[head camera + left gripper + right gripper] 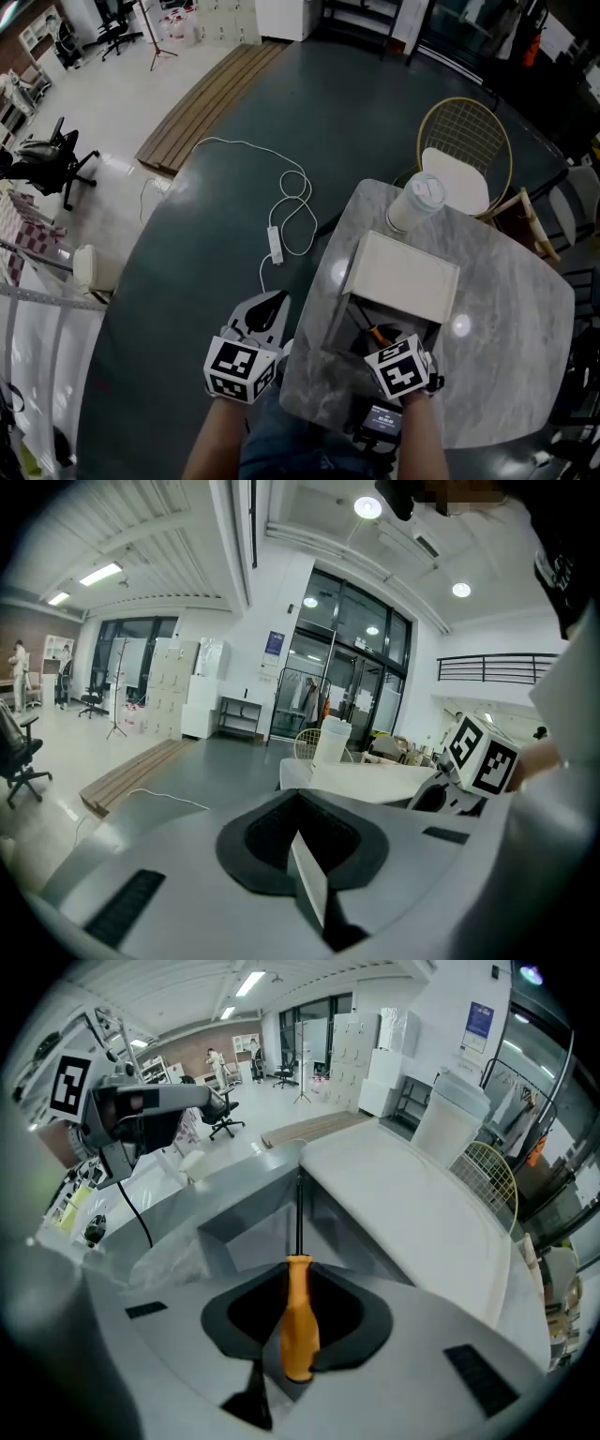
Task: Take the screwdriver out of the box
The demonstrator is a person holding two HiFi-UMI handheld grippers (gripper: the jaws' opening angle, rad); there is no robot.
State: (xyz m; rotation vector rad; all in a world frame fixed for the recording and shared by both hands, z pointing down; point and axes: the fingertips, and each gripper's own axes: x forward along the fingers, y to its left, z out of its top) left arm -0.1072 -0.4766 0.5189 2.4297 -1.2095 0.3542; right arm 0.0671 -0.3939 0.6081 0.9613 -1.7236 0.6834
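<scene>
A white box (361,319) stands open on the marble table (511,309), its lid (405,278) folded back. My right gripper (380,339) points steeply down into the box, shut on the screwdriver's orange handle (298,1326); a bit of that screwdriver (378,333) shows in the head view. In the right gripper view its dark shaft (299,1208) runs down between the box walls (239,1232). My left gripper (270,302) hangs off the table's left edge, over the floor. Its jaws meet in the left gripper (309,892) view, with nothing between them.
A lidded white cup (417,202) stands at the table's far edge behind the box. A wire chair (466,150) with a white cushion sits beyond it. A white cable (291,202) lies on the dark floor left of the table. Crumpled plastic (164,1260) lies beside the box.
</scene>
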